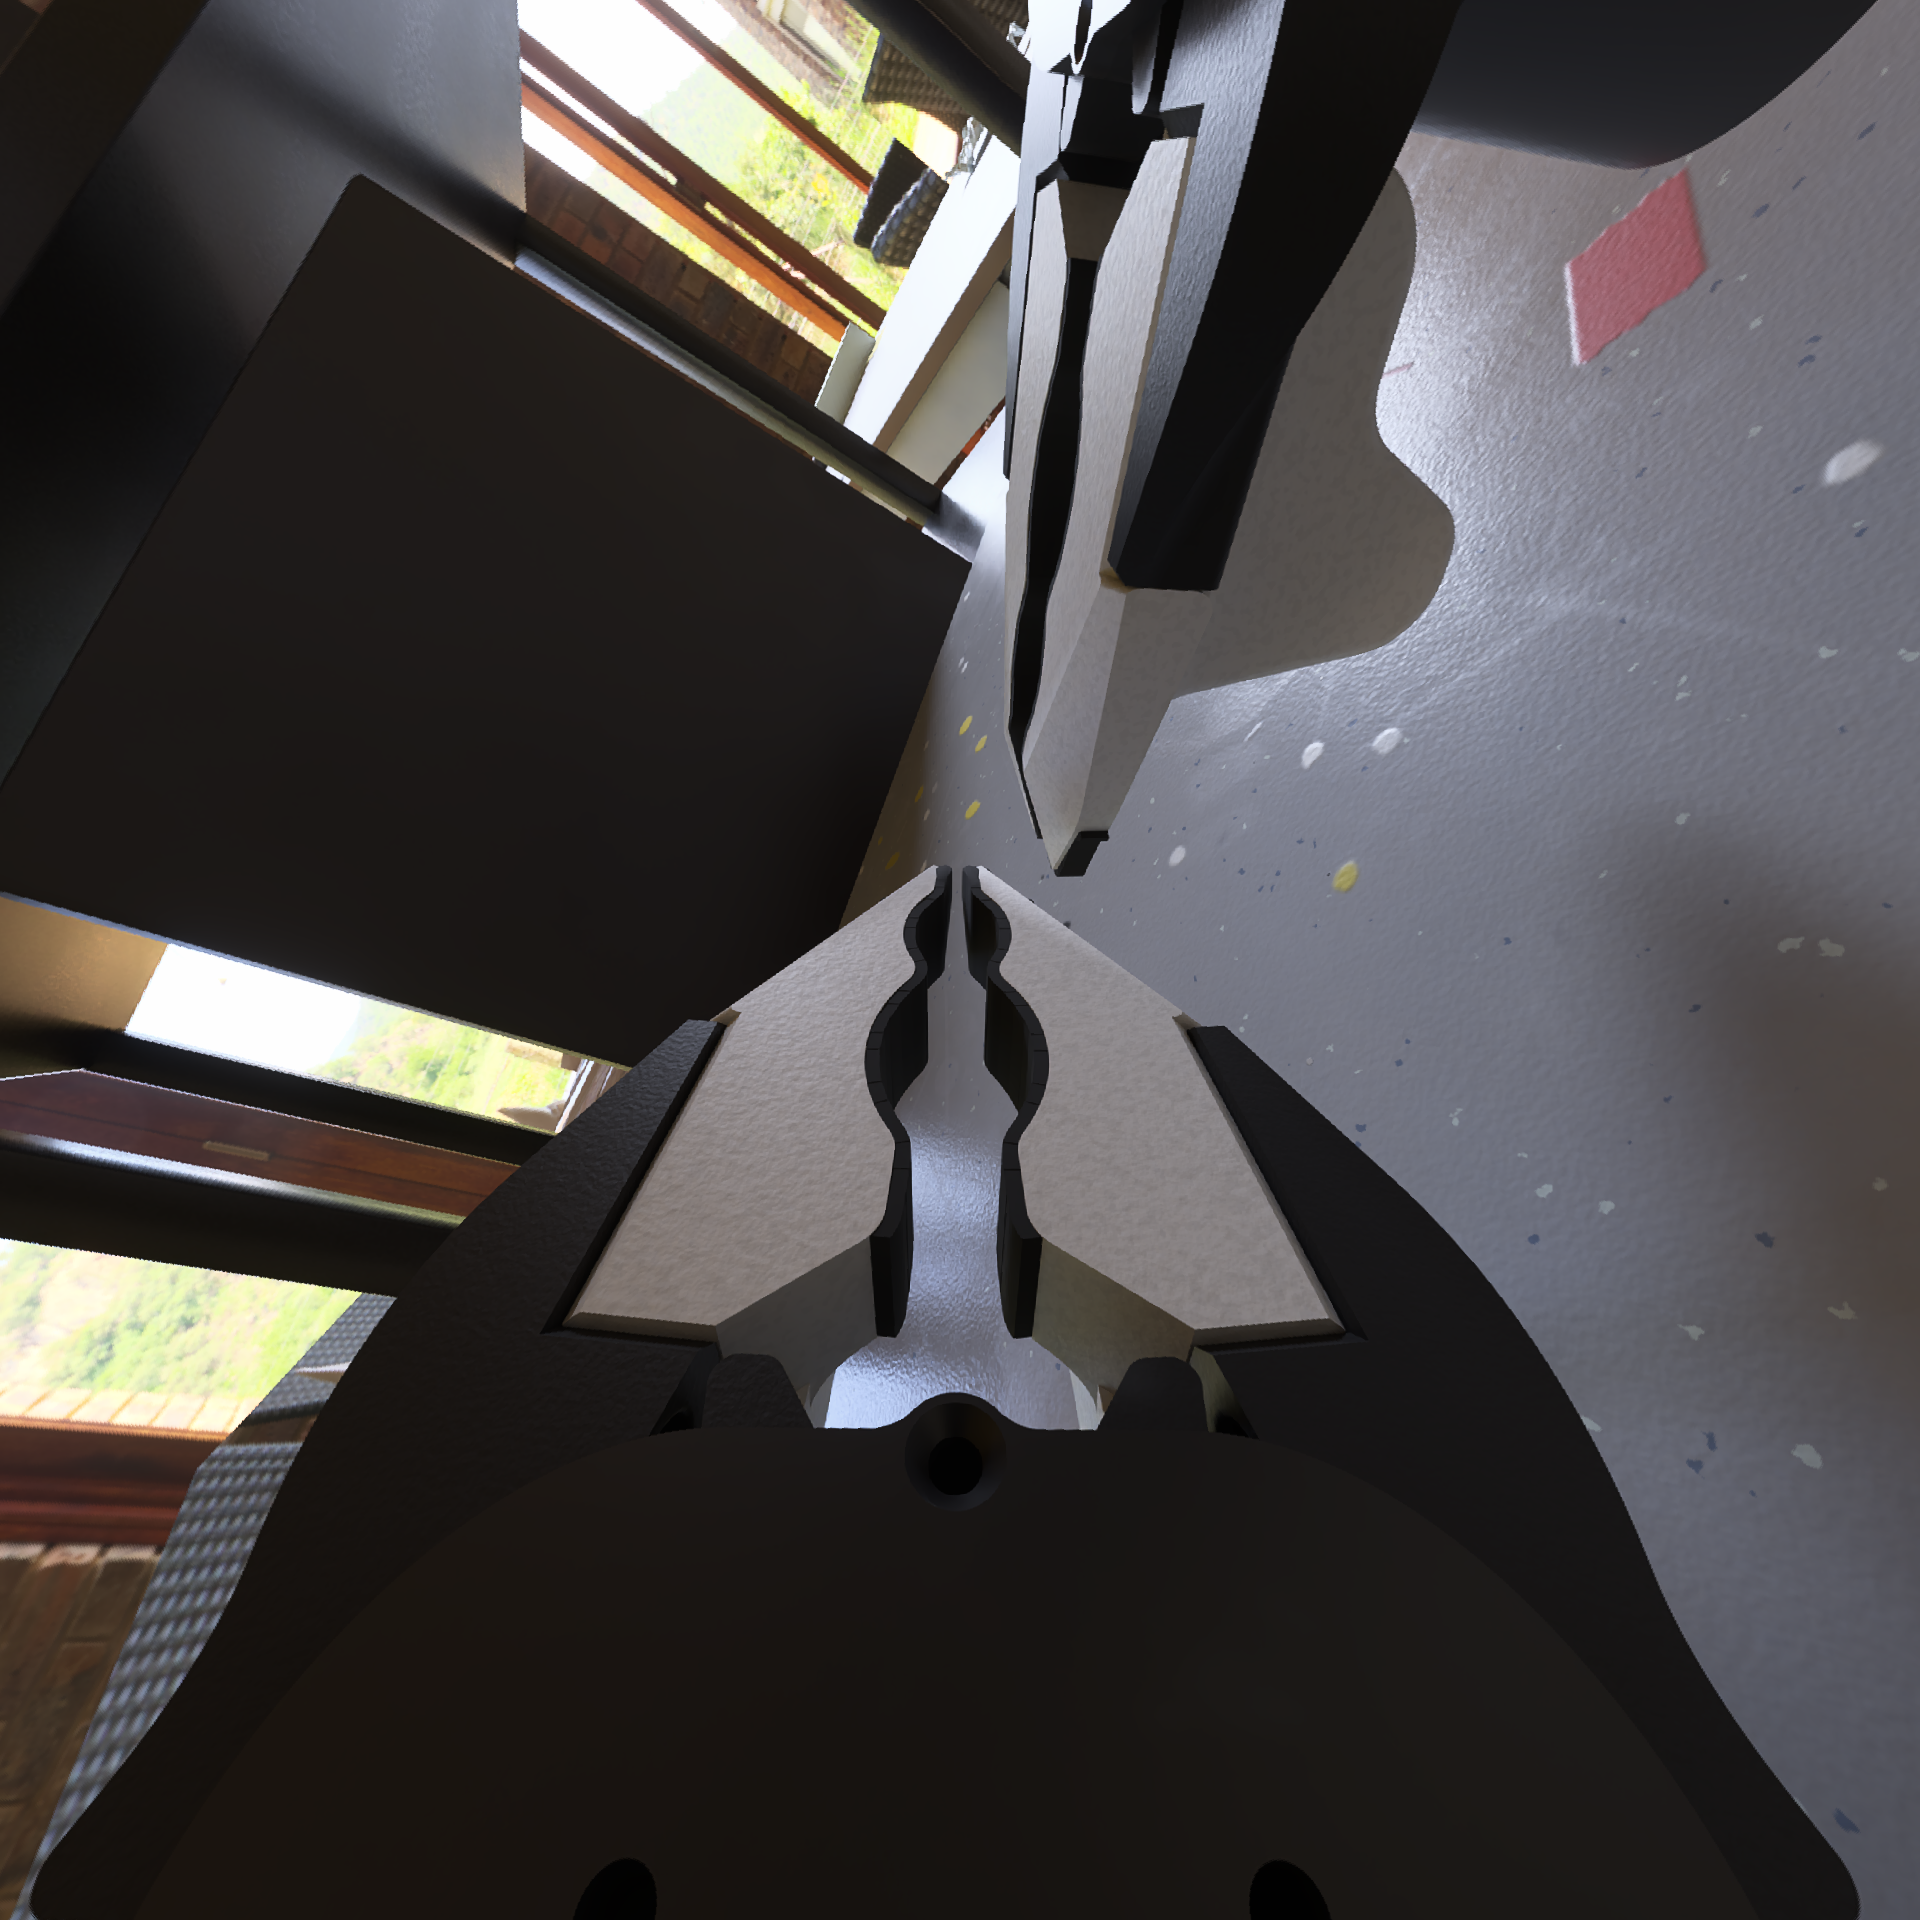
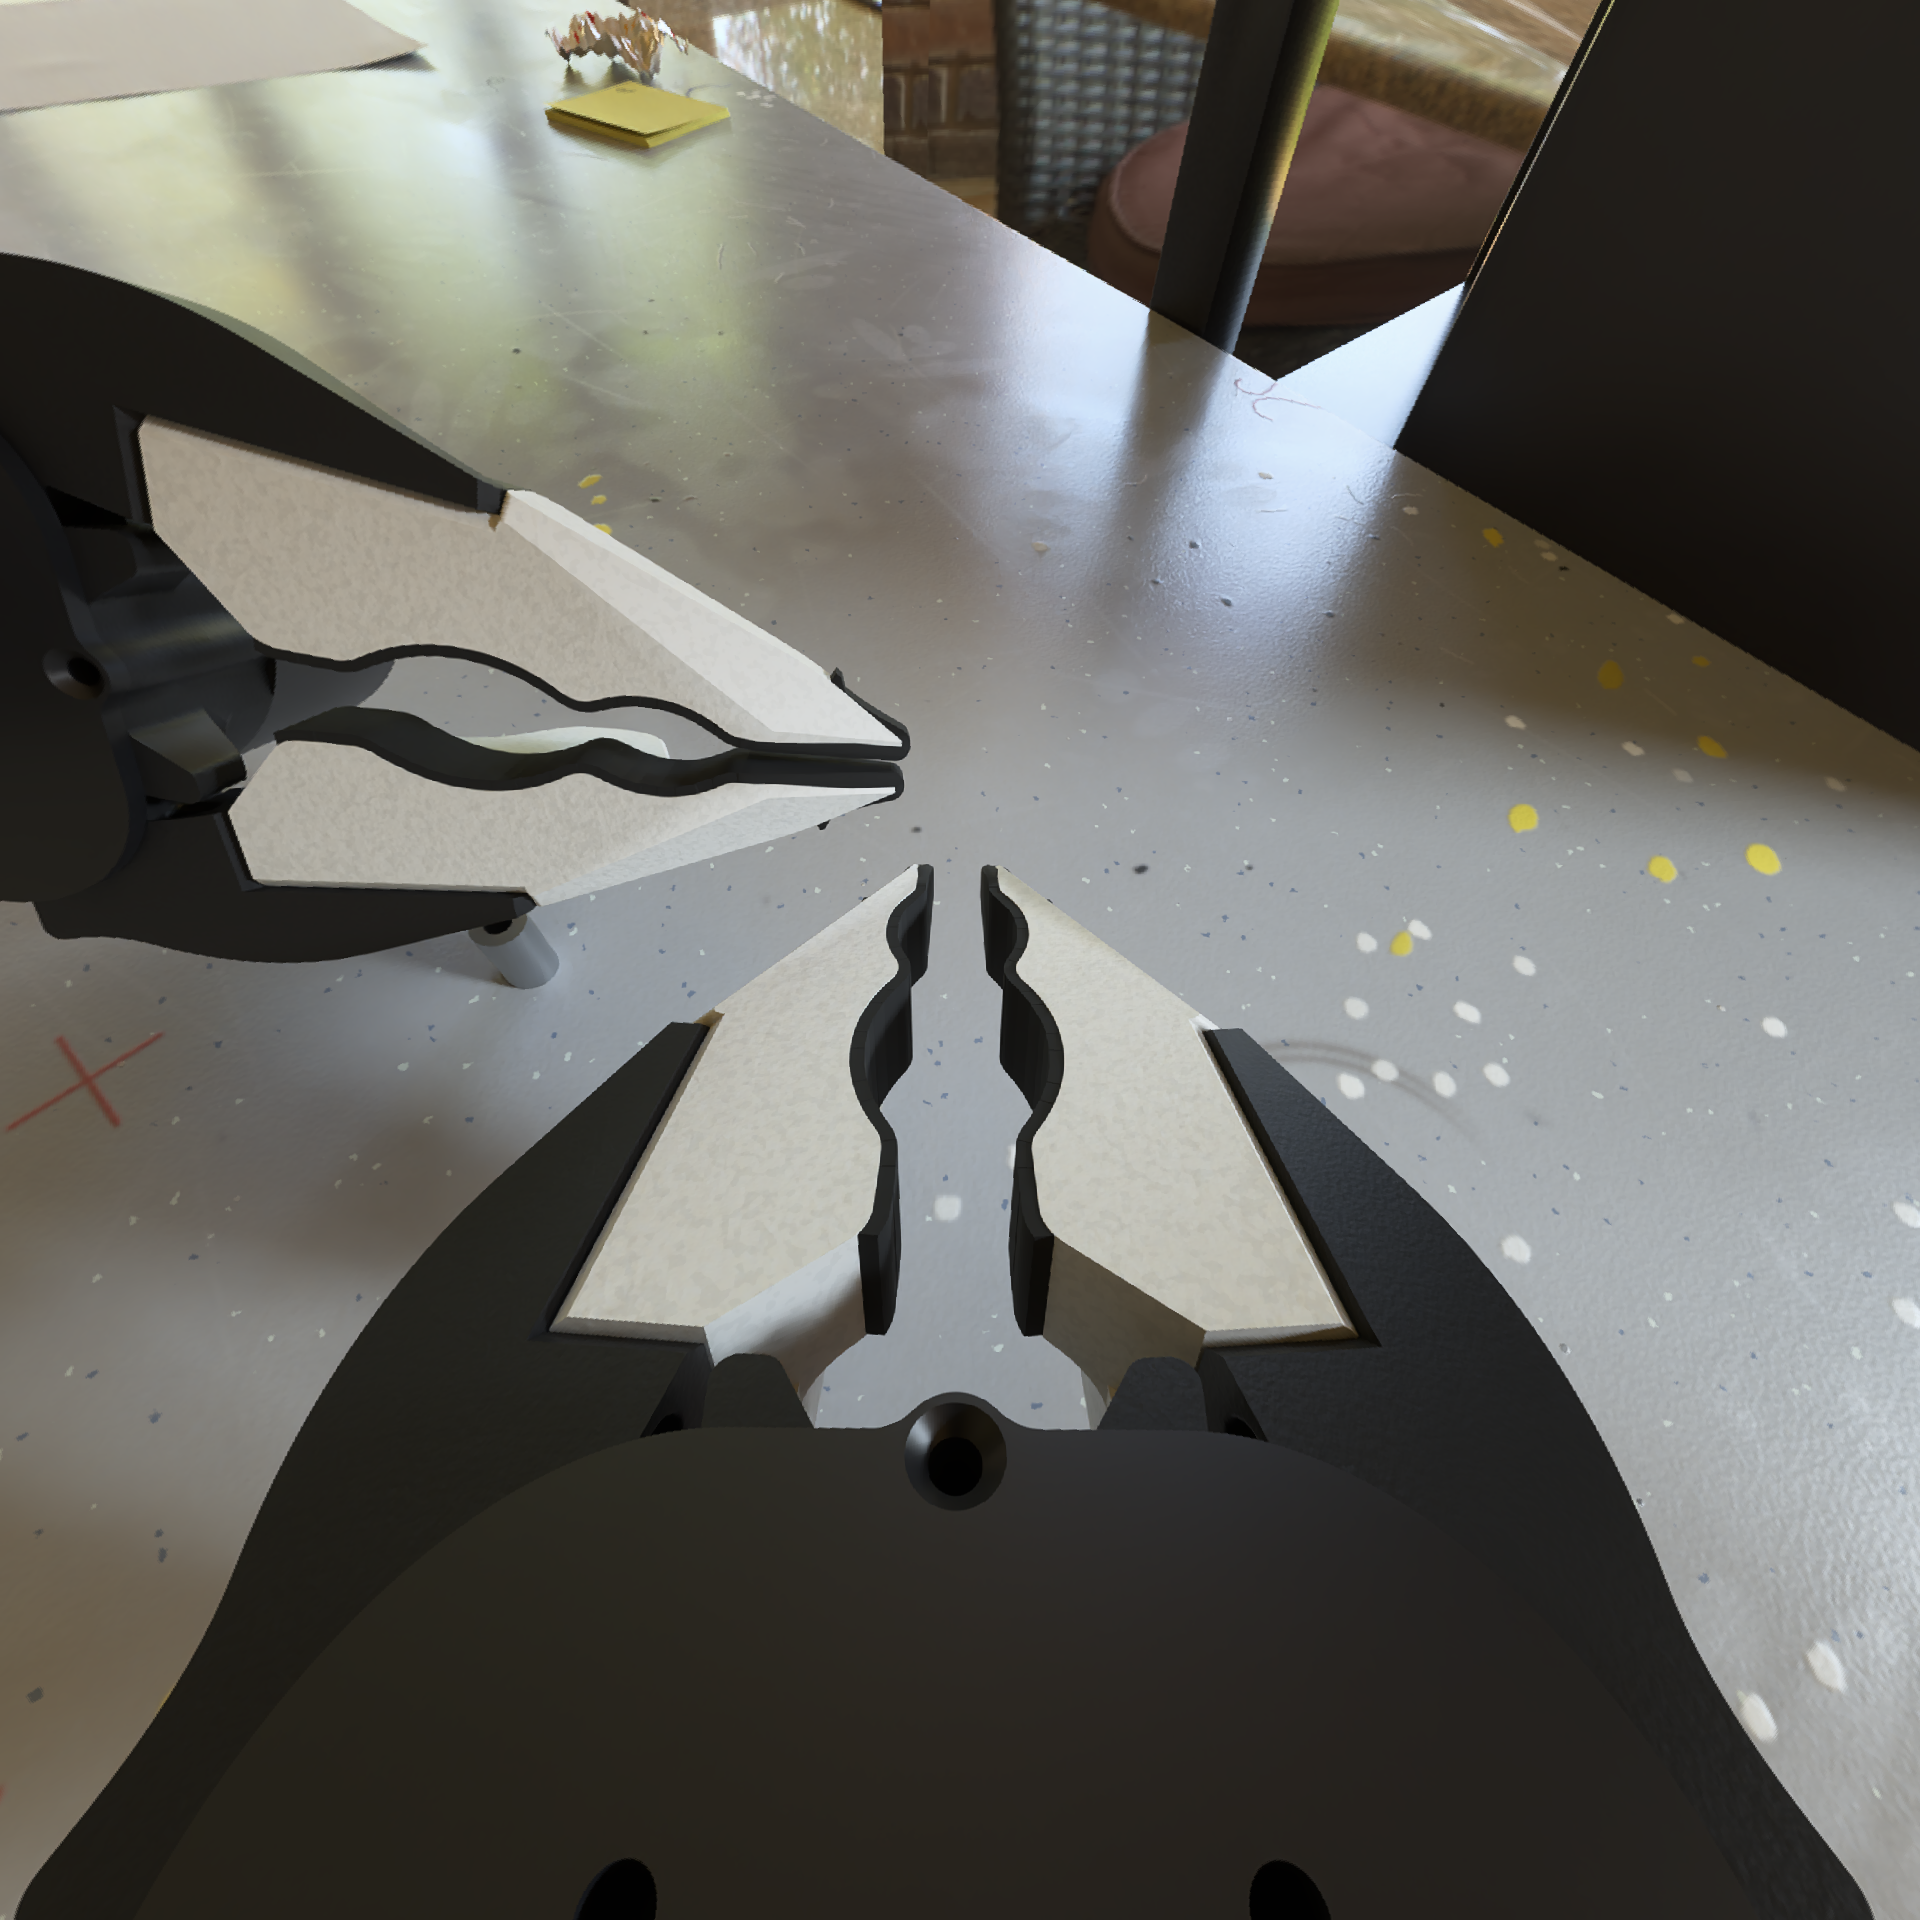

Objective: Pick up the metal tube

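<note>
The metal tube point(image 2: 525, 954) is a short silvery cylinder on the grey speckled table point(image 2: 1143, 623). It is partly hidden under my left gripper's lower finger and does not show in the left wrist view. My left gripper point(image 1: 958, 875) is shut and empty, and in the right wrist view point(image 2: 899, 766) it hangs above the tube, pointing right. My right gripper point(image 2: 956, 875) is open by a narrow gap and empty, with its tips to the right of the tube and close to the left gripper's tips. It also shows edge-on in the left wrist view point(image 1: 1070, 852).
A tall dark panel point(image 2: 1714, 364) stands at the table's right and also shows in the left wrist view point(image 1: 468, 623). A yellow notepad point(image 2: 636, 112) and crumpled paper point(image 2: 613, 42) lie far back. A red cross mark point(image 2: 88, 1081) and a red square point(image 1: 1631, 275) are on the table.
</note>
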### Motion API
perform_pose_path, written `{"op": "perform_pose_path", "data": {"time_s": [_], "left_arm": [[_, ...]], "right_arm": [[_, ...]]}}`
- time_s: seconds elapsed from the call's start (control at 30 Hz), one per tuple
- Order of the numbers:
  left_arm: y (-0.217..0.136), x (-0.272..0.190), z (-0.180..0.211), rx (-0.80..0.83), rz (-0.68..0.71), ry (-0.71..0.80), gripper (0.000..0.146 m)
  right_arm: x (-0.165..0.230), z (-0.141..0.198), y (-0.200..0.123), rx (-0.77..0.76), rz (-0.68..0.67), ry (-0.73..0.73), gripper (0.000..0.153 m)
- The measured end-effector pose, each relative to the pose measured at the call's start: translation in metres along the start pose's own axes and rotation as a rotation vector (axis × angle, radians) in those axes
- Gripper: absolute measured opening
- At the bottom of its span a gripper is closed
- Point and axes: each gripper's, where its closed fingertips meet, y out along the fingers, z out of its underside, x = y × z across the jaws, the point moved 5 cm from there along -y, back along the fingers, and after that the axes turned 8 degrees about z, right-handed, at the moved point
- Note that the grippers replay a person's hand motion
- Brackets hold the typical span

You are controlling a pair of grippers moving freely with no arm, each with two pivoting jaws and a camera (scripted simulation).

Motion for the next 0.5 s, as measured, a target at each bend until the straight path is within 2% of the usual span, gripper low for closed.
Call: {"op": "perform_pose_path", "data": {"time_s": [0.5], "left_arm": [[0.0007,-0.0009,-0.003,0.01,-0.007,0.038,0.002]], "right_arm": [[-0.0008,0.0024,0.0005,0.007,-0.035,0.065,0.009]]}}
